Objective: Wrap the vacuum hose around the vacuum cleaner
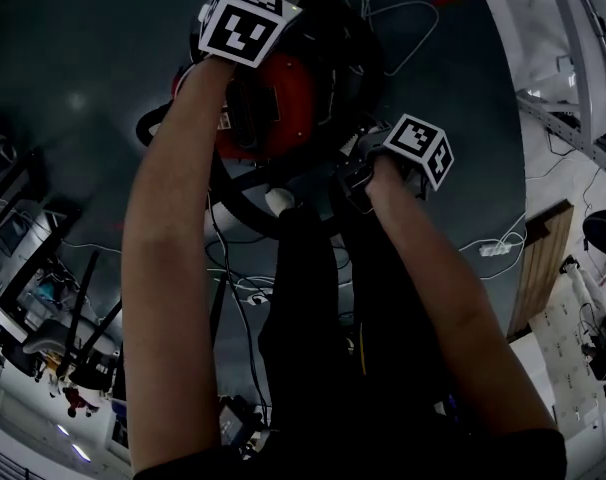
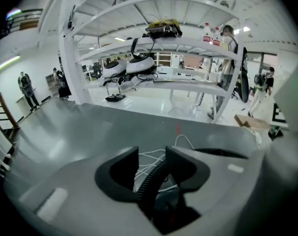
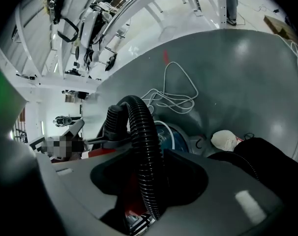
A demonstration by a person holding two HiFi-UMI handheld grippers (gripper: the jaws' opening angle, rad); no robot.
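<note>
The hose is the story here: in the right gripper view it climbs straight up out of the right gripper, its long axis running away from the camera. It then arches over to the left and drops into a black cuff on the machine. That gripper is clamped on it, both jaws against the ribbed wall. Over in the left gripper view another stretch of hose slants from low centre up towards the right-hand jaw of the left gripper. Those jaws stand apart, the hose leans on one side only, and there's clear daylight on the other. From the head view, the vacuum cleaner sits red and dark on the grey floor, right under the two forearms, with black loops of hose curling round its near side. A white cable lies in loose loops just beyond the machine. Past that the floor runs open all the way to the white shelving. To the person's right the grey floor ends at a curved edge, and a power strip and a wooden board lie there, well apart from the vacuum cleaner.
</note>
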